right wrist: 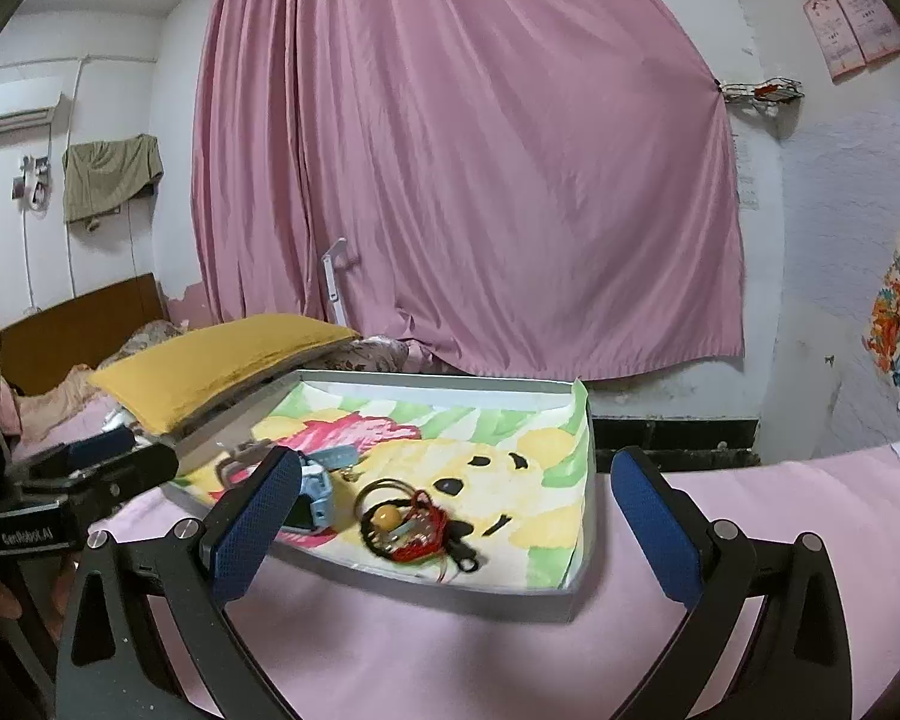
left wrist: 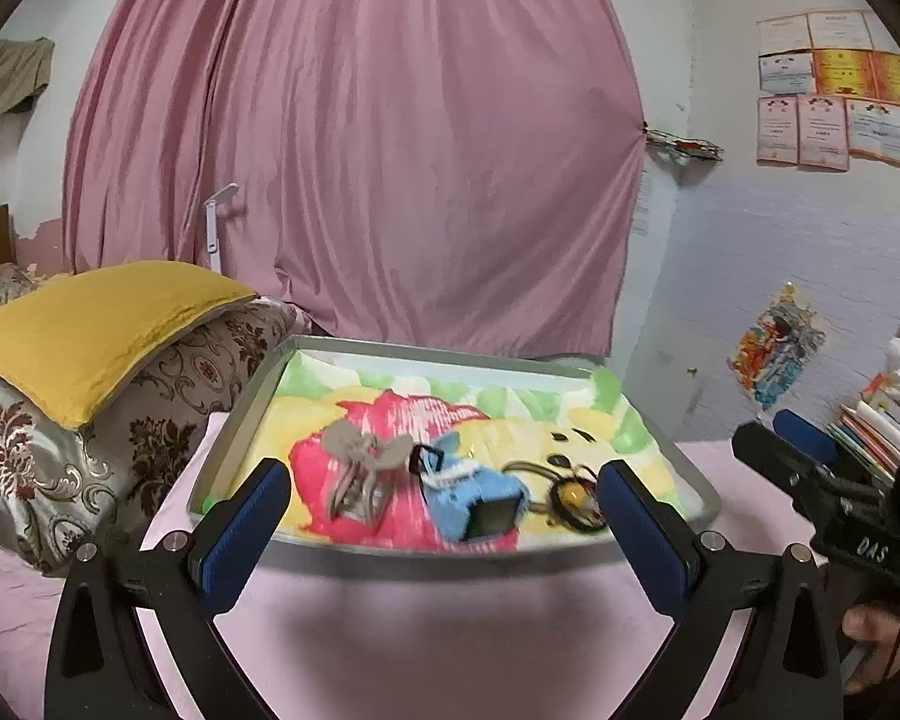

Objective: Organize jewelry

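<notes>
Tray (left wrist: 234, 420), grey-rimmed, lined with a cartoon-print cloth, on a pink bedsheet (left wrist: 450, 630). In the tray: grey watch (left wrist: 360, 468) toward its left side; blue watch (left wrist: 474, 492) at centre; red-and-black bracelet bundle with an amber bead (right wrist: 414, 525) to the right. Left gripper (left wrist: 444, 510): jaws spread wide, empty, at the tray's near edge. Right gripper (right wrist: 450, 516): likewise spread, holding nothing, by the tray's near right corner. Yellow pillow (left wrist: 102, 324) left of the tray.

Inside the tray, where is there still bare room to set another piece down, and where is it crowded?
Free: the far strip of the tray behind all the items, and its right end beyond the red-and-black bracelet bundle. Crowded: the near middle, where the grey watch, blue watch and bracelets lie in a row.
</notes>
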